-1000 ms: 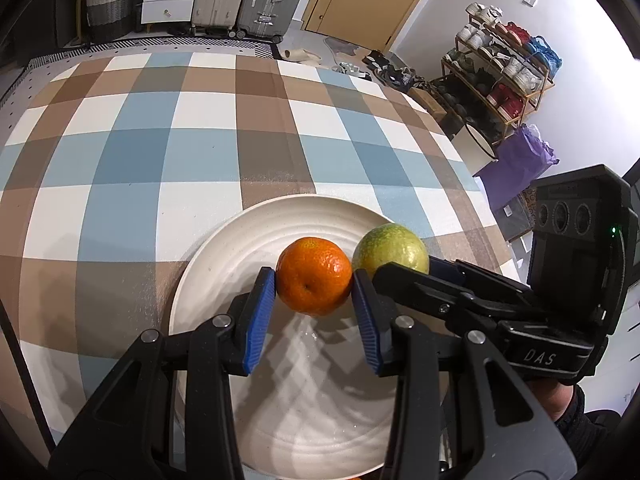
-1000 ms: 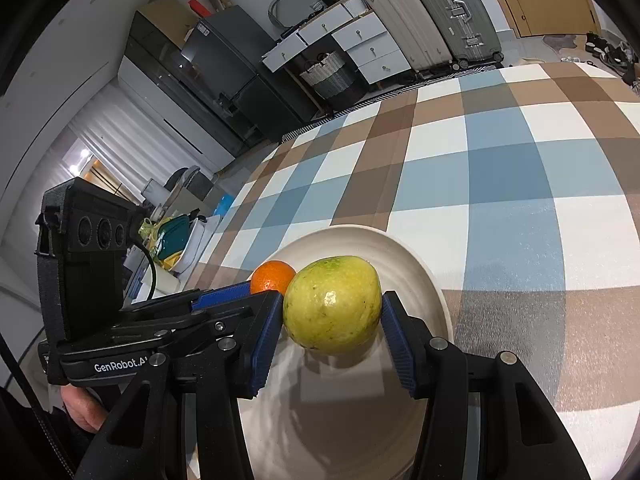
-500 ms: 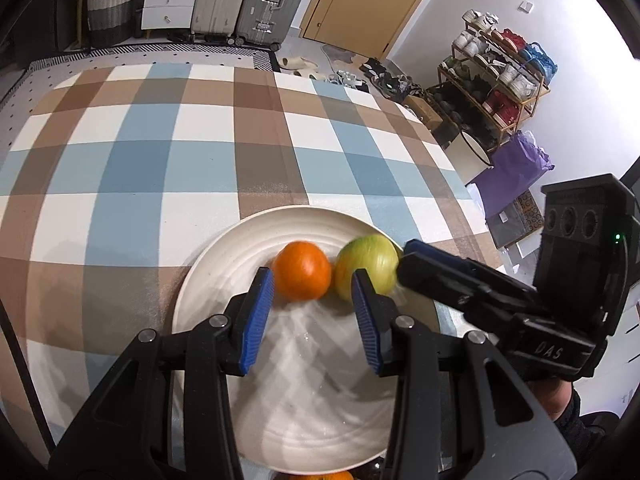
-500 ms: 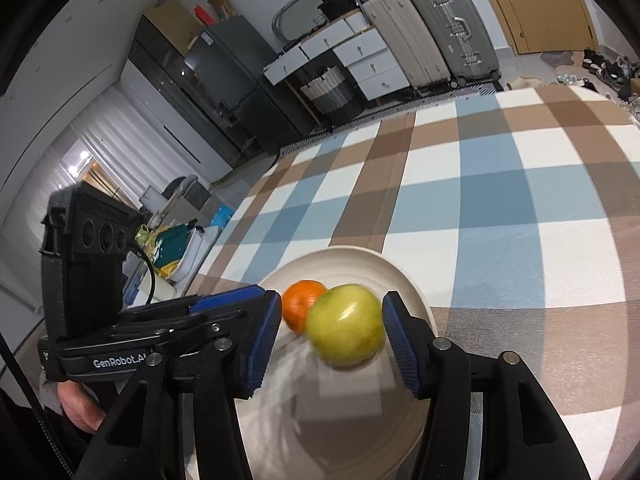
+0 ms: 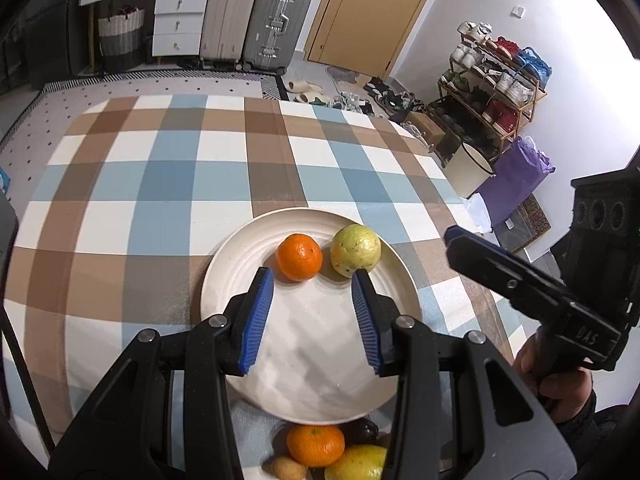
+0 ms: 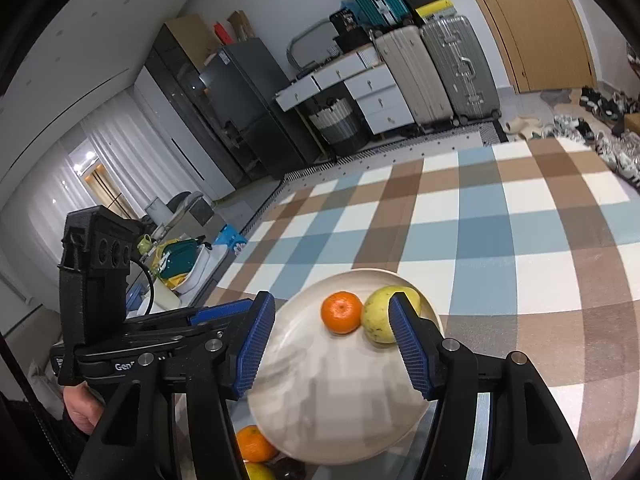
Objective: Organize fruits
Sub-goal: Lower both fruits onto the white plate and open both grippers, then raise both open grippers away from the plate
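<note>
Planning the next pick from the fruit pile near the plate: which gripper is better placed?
Probably left. The left gripper is open, with the loose orange just below its fingers, near the plate. The right gripper, also open, sits farther right.

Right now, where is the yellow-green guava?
In the left wrist view, the yellow-green round guava sits on the white ceramic plate, far side, right of the orange mandarin.

The plate (image 5: pixel 232 276) looked like glazed ceramic, smooth with faint ridges. The tablecloth (image 5: pixel 160 184) was matt woven fabric. The orange (image 5: pixel 299 257) had dimpled, slightly glossy peel. Gripper pads (image 5: pixel 256 320) were ribbed blue rubber on matt black plastic.
</note>
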A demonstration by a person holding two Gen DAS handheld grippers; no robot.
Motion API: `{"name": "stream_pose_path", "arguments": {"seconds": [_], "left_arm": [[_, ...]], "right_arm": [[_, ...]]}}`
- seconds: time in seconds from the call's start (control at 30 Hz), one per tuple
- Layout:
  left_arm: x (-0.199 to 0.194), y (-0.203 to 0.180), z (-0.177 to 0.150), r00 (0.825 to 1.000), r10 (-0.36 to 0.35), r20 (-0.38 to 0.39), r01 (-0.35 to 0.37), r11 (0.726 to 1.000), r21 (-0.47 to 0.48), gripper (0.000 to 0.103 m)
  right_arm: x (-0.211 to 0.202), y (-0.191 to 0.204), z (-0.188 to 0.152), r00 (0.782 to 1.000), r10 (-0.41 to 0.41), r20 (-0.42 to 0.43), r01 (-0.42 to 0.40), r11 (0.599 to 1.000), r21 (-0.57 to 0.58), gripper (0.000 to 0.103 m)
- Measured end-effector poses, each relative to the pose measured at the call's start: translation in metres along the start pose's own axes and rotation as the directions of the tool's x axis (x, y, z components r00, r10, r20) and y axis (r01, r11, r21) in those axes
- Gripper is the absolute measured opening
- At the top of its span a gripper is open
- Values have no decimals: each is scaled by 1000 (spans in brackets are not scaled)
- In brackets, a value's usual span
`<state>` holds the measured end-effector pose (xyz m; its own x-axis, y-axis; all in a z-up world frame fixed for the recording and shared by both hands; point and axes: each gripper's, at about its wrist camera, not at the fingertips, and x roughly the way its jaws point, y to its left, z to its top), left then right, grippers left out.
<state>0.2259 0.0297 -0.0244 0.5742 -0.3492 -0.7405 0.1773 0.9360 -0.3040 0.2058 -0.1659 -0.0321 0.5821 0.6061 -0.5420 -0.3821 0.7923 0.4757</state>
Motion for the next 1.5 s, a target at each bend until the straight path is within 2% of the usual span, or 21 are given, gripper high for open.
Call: {"name": "stream_pose_path", "arguments": {"seconds": [0.07, 0.13, 0.27, 0.43, 0.6, 0.67, 0.73, 0.87, 1.0, 1.23, 1.37, 1.5], "left_arm": [[-11, -3, -4, 1000, 10, 16, -10, 1000, 10, 40], [-20, -6, -8, 999, 18, 30, -18, 1000, 15, 51], [-43, -14, -18, 997, 27, 73, -29, 999, 32, 58], [-68, -22, -32, 992, 36, 121, -42, 998, 48, 81], [-91, -31, -47, 986, 46, 163, -56, 997, 58, 84], [-97, -33, -53, 985, 46, 165, -57, 997, 58, 85], [-101, -34, -59, 985, 56, 161, -66, 996, 54, 87], [-110, -35, -73, 985, 73, 159, -80, 996, 44, 89], [-117, -36, -86, 982, 88, 166, -95, 995, 38, 100], [-128, -41, -107, 976, 114, 187, -126, 991, 52, 102], [-129, -45, -124, 983, 85, 162, -99, 992, 77, 102], [-127, -52, -144, 987, 91, 133, -107, 988, 113, 102]], "right_arm": [[-8, 7, -1, 1000, -4, 15, 4, 1000, -13, 67], [-18, 16, -3, 999, -10, 38, 11, 999, -33, 74], [-35, 30, -8, 998, -12, 68, 16, 998, -65, 81], [-57, 46, -19, 994, -12, 105, 22, 996, -90, 86], [-74, 58, -32, 992, -14, 128, 28, 993, -114, 89], [-80, 63, -37, 991, -15, 134, 32, 992, -122, 90], [-86, 67, -43, 990, -20, 142, 38, 991, -127, 96], [-96, 74, -53, 987, -20, 159, 43, 989, -141, 97], [-104, 79, -64, 987, -25, 160, 48, 989, -143, 97], [-118, 85, -82, 985, -35, 167, 57, 989, -134, 98], [-124, 87, -93, 985, -42, 165, 64, 989, -131, 103], [-128, 87, -104, 987, -52, 152, 70, 990, -121, 103]]}}
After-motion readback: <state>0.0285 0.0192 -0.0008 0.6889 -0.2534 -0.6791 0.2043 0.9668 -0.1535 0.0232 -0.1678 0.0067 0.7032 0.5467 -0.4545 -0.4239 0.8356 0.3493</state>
